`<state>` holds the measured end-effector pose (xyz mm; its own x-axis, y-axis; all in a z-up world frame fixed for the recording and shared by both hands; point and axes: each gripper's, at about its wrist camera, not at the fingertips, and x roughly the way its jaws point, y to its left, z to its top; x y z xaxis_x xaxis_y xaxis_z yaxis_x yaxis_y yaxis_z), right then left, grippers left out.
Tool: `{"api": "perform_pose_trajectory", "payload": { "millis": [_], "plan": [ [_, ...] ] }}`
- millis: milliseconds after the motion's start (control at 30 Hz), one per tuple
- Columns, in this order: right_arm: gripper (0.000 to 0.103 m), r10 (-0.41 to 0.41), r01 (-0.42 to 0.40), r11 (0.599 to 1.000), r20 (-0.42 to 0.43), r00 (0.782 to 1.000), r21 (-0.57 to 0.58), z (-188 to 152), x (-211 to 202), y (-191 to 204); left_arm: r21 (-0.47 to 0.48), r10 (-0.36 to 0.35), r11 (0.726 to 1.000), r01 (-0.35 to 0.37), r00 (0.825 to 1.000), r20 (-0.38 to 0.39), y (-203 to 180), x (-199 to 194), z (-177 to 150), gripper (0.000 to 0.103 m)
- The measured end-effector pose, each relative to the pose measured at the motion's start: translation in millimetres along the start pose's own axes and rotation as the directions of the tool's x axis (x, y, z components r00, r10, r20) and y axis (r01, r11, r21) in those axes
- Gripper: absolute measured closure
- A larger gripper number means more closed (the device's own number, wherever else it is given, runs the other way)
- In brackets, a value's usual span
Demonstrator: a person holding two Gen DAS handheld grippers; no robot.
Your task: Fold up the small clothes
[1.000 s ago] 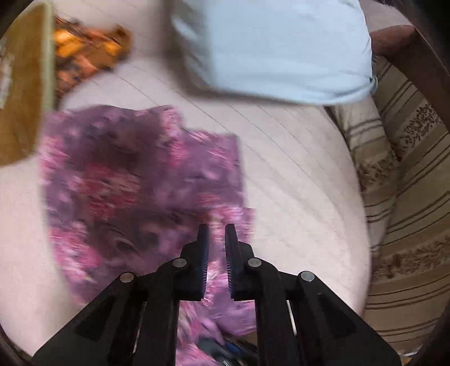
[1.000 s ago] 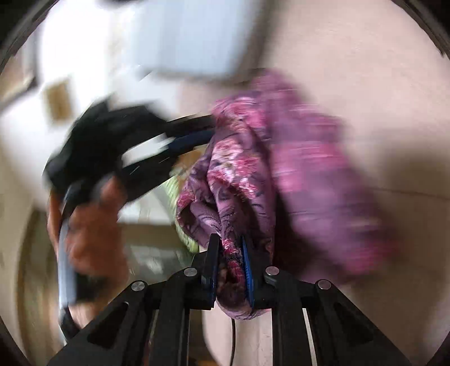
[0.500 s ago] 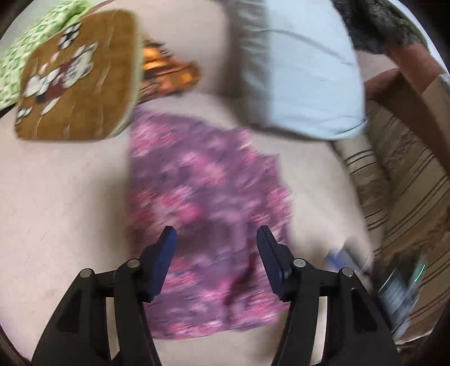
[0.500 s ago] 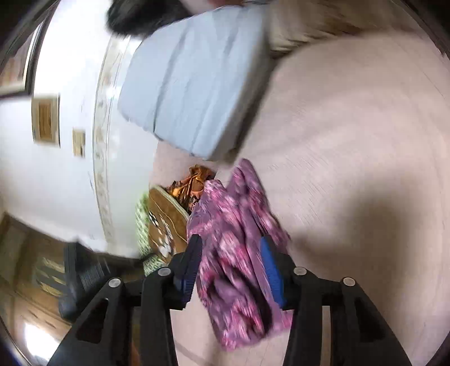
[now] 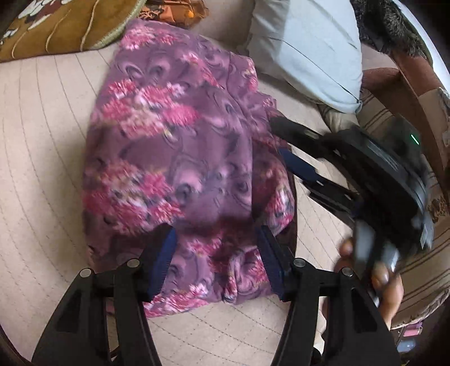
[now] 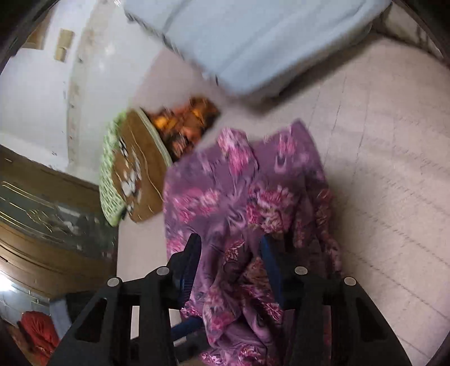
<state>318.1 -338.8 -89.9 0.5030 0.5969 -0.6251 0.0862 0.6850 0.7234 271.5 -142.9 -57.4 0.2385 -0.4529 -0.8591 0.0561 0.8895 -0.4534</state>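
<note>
A purple garment with pink flowers (image 5: pixel 174 146) lies folded on the beige quilted bed (image 5: pixel 42 146). Its right edge is bunched. My left gripper (image 5: pixel 213 233) hangs open just above the garment's near end, and neither pad presses the cloth. My right gripper (image 5: pixel 289 146), held by a hand (image 5: pixel 385 281), comes in from the right over the garment's right edge. In the right wrist view the right gripper (image 6: pixel 230 242) stands over the rumpled garment (image 6: pixel 225 197). Its jaws are closing, cloth lies below the gap, and no pad grips it.
A light blue pillow (image 5: pixel 309 48) lies at the head of the bed. A brown flower-patterned cushion (image 5: pixel 56 25) and an orange cloth (image 5: pixel 174 11) sit beyond the garment. Striped upholstery (image 5: pixel 416 281) borders the right side. A wooden cabinet (image 6: pixel 42 239) stands left of the bed.
Both grippers were shut a second ago, the right on the purple cloth. Both have opened and let go, and the cloth now lies on the bed. The right gripper has lifted and rolled.
</note>
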Motion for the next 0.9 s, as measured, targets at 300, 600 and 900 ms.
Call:
{"api": "perform_pose_trajectory", "payload": {
  "millis": [300,600,900],
  "plan": [
    [0.097,-0.095,0.089,0.985,-0.039,0.995,-0.147,20.3,10.8,24.7,0.005,-0.052,0.999,0.052,0.999,0.009,-9.2,-10.1,-12.0,0.045],
    [0.096,-0.022,0.021,0.998,0.019,1.0,0.064,26.8,-33.6,-61.8,0.049,-0.103,0.993,0.108,0.991,-0.083,-36.1,27.9,-44.8,0.045],
    [0.092,0.027,-0.059,0.981,-0.17,0.985,-0.185,-25.6,3.9,-1.1,0.044,-0.092,0.994,0.096,0.991,-0.096,-10.9,-9.2,-77.0,0.045]
  ]
}}
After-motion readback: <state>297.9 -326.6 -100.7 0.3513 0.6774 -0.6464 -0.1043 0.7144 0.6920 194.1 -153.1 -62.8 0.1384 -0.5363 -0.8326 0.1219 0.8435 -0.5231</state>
